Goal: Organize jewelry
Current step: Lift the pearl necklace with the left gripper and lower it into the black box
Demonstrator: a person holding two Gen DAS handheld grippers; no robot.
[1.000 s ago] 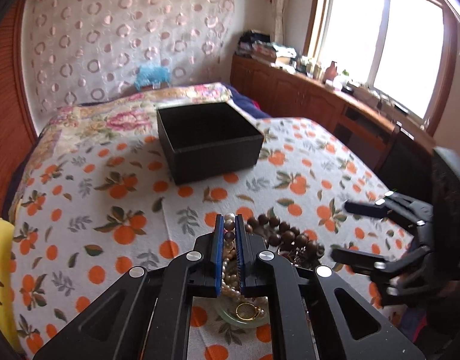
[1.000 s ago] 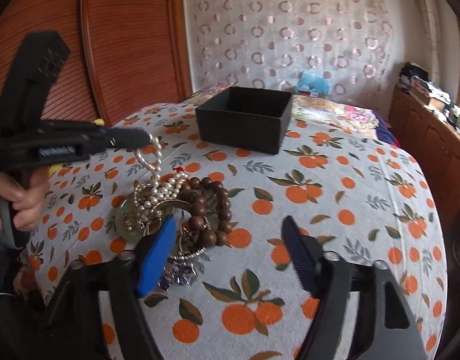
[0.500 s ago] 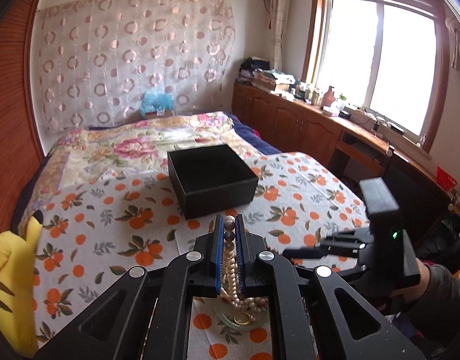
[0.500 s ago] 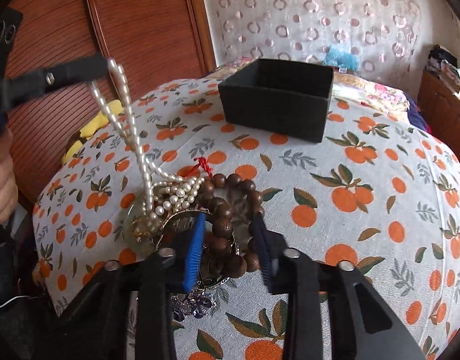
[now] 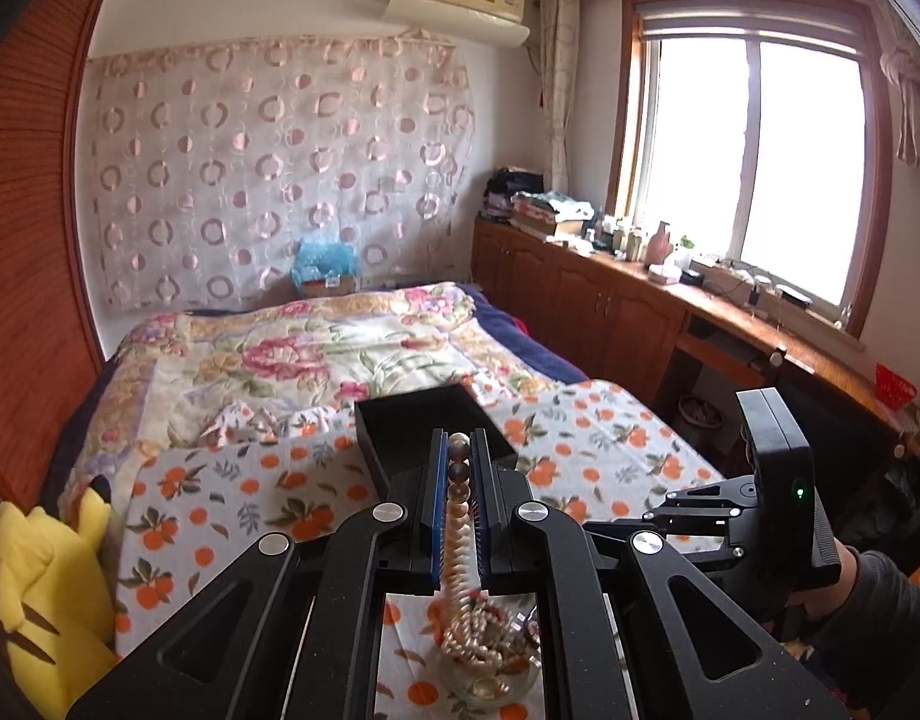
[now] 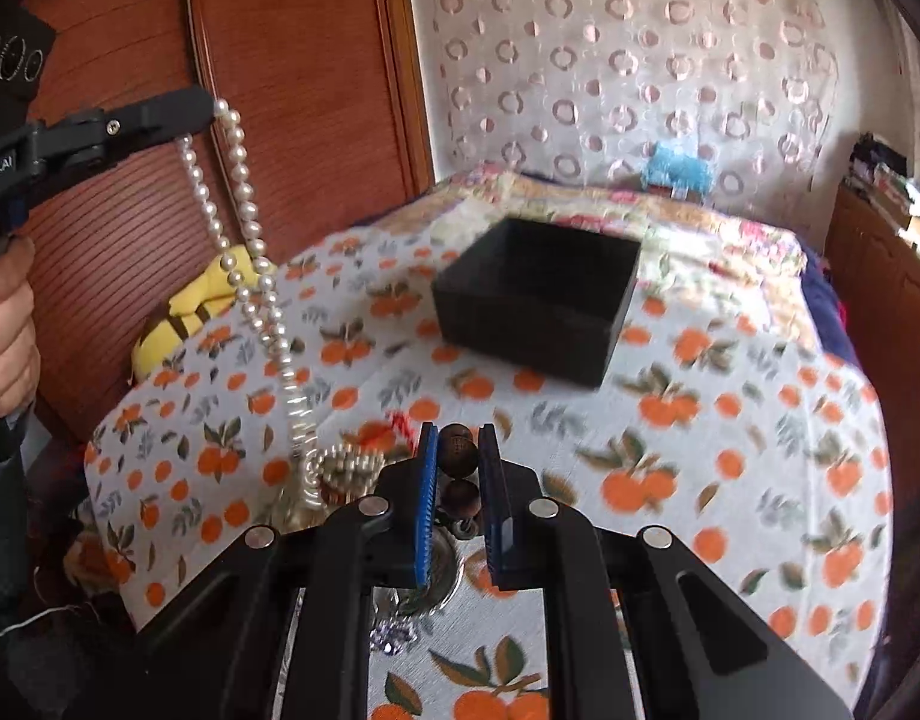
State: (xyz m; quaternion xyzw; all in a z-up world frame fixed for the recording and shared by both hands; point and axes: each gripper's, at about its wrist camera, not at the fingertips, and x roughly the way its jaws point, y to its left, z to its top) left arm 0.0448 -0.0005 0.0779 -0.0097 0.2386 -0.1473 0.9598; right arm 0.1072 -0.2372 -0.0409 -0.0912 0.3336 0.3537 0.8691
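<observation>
My left gripper [image 5: 456, 456] is shut on a white pearl necklace [image 5: 460, 546], lifted high; in the right wrist view the strand [image 6: 249, 252] hangs from the left gripper [image 6: 210, 111] down to the jewelry pile [image 6: 339, 468]. My right gripper [image 6: 458, 450] is shut on a dark wooden bead bracelet [image 6: 458, 450], just above the pile. The pile sits on a small glass dish [image 5: 490, 690]. An open black box [image 6: 538, 300] stands beyond it on the orange-print cloth; it also shows in the left wrist view [image 5: 411, 420].
A yellow plush toy [image 5: 39, 588] lies at the bed's left edge, next to a wooden wardrobe [image 6: 129, 210]. A floral quilt [image 5: 315, 354] covers the far bed. Wooden cabinets [image 5: 610, 312] run along the window side on the right.
The left gripper has risen, pulling the pearl necklace up out of the pile. The right gripper has closed on the wooden bead bracelet.
</observation>
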